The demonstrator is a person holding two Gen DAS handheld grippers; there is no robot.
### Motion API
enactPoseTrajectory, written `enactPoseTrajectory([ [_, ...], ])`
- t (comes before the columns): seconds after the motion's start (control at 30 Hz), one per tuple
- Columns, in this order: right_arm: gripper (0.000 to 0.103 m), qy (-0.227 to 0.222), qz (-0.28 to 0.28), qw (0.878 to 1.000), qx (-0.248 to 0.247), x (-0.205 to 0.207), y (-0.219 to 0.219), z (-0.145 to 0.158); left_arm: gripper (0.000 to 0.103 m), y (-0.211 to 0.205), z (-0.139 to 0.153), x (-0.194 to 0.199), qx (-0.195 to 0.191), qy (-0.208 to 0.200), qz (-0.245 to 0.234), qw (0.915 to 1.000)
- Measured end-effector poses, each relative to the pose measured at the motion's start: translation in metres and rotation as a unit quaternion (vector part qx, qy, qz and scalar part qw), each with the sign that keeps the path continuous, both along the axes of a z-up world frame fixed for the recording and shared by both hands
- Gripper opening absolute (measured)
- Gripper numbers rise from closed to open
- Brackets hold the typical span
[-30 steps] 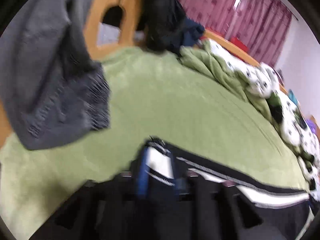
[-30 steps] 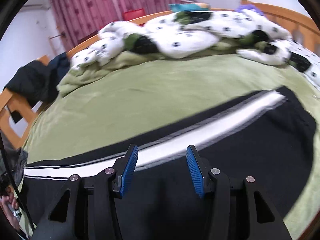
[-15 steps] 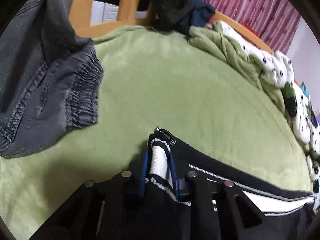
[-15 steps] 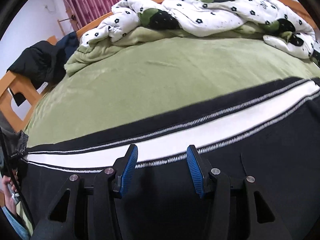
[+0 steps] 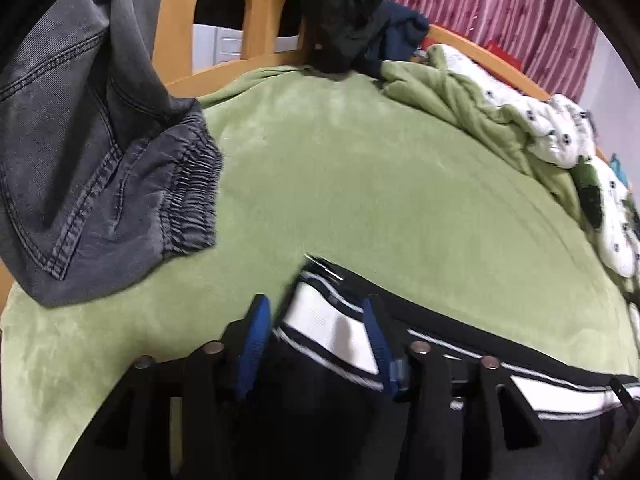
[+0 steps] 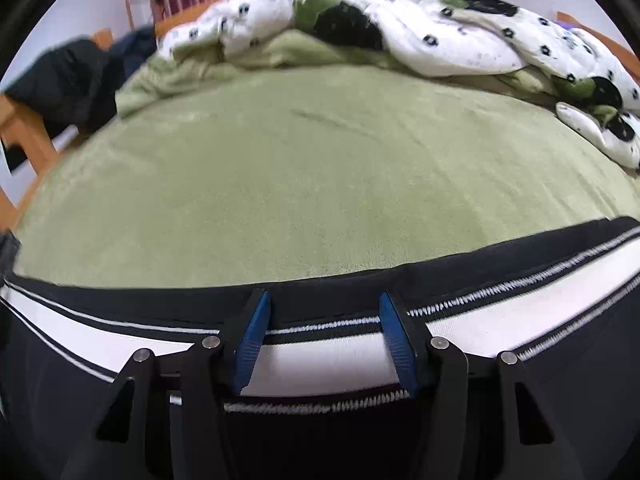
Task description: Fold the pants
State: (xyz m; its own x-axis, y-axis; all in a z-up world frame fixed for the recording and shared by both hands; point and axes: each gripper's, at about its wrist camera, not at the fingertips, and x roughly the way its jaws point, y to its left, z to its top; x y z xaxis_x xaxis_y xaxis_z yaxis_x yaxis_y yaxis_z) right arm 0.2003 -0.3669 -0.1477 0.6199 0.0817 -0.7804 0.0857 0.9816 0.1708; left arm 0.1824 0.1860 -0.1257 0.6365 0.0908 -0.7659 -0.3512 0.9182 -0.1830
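Observation:
Black pants with a white side stripe [image 5: 328, 324] lie flat on the green bed cover [image 5: 360, 184]. My left gripper [image 5: 314, 316] is open over the end of the pant leg; the striped cuff lies between its blue pads, untouched. My right gripper [image 6: 324, 312] is open, low over the same pants [image 6: 332, 352], its blue pads straddling the white stripe near the pants' far edge.
Grey denim pants [image 5: 92, 160] hang over the bed's left corner. A wooden bed frame [image 5: 256, 20] with dark clothes [image 5: 344, 12] draped on it stands behind. A white spotted duvet [image 6: 420, 24] is bunched along the far side of the bed.
My left gripper has opened and let go of the striped cuff, which now lies on the bed. My right gripper has stayed open and moved lower and closer to the pants' far edge.

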Motion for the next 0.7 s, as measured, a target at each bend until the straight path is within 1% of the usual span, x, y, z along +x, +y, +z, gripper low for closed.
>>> enactPoseTrajectory([
  [0.07, 0.056, -0.010, 0.007, 1.000, 0.010, -0.016, 0.000, 0.013, 0.050, -0.010, 0.005, -0.012, -0.005, -0.008, -0.017, 0.9998],
  [0.1, 0.056, -0.018, 0.007, 1.000, 0.005, -0.024, 0.001, 0.020, 0.050, -0.015, 0.007, -0.017, -0.004, -0.009, -0.025, 0.9996],
  [0.17, 0.056, -0.029, 0.010, 0.999, -0.016, -0.046, 0.005, 0.033, 0.050, -0.029, 0.014, -0.034, -0.016, -0.019, -0.050, 0.9984],
  [0.23, 0.056, -0.029, 0.008, 0.999, -0.030, -0.069, 0.004, 0.041, 0.050, -0.047, 0.021, -0.048, -0.027, -0.030, -0.084, 0.9956],
  [0.27, 0.056, -0.035, 0.012, 0.999, -0.027, -0.083, 0.002, 0.043, 0.053, -0.059, 0.024, -0.056, -0.029, -0.033, -0.106, 0.9934],
  [0.33, 0.056, -0.022, 0.015, 0.999, -0.024, -0.109, -0.003, 0.040, 0.058, -0.086, 0.028, -0.077, -0.039, -0.041, -0.154, 0.9864],
  [0.4, 0.056, -0.008, 0.011, 0.999, -0.033, -0.128, -0.009, 0.032, 0.058, -0.116, 0.023, -0.098, -0.045, -0.041, -0.202, 0.9775],
  [0.47, 0.056, 0.014, 0.008, 0.999, -0.034, -0.144, -0.013, 0.021, 0.058, -0.140, 0.013, -0.114, -0.044, -0.032, -0.233, 0.9711],
  [0.5, 0.056, 0.031, 0.006, 0.999, -0.031, -0.147, -0.016, 0.013, 0.058, -0.154, 0.004, -0.122, -0.035, -0.019, -0.250, 0.9676],
  [0.53, 0.056, 0.048, 0.008, 0.998, -0.026, -0.148, -0.017, 0.007, 0.058, -0.167, -0.006, -0.129, -0.013, -0.001, -0.261, 0.9654],
  [0.57, 0.056, 0.066, 0.013, 0.997, -0.024, -0.150, -0.019, 0.000, 0.059, -0.179, -0.019, -0.136, 0.032, 0.020, -0.257, 0.9658],
  [0.6, 0.052, 0.069, 0.018, 0.997, -0.029, -0.152, -0.019, -0.002, 0.059, -0.187, -0.032, -0.142, 0.100, 0.040, -0.237, 0.9656],
  [0.63, 0.051, 0.061, 0.023, 0.997, -0.034, -0.158, -0.019, 0.001, 0.060, -0.188, -0.034, -0.149, 0.119, 0.031, -0.232, 0.9648],
  [0.67, 0.051, 0.046, 0.025, 0.998, -0.038, -0.165, -0.019, 0.007, 0.059, -0.185, -0.032, -0.154, 0.126, 0.019, -0.226, 0.9659],
  [0.7, 0.053, 0.034, 0.023, 0.998, -0.038, -0.170, -0.020, 0.011, 0.060, -0.180, -0.029, -0.157, 0.135, 0.018, -0.211, 0.9680],
])
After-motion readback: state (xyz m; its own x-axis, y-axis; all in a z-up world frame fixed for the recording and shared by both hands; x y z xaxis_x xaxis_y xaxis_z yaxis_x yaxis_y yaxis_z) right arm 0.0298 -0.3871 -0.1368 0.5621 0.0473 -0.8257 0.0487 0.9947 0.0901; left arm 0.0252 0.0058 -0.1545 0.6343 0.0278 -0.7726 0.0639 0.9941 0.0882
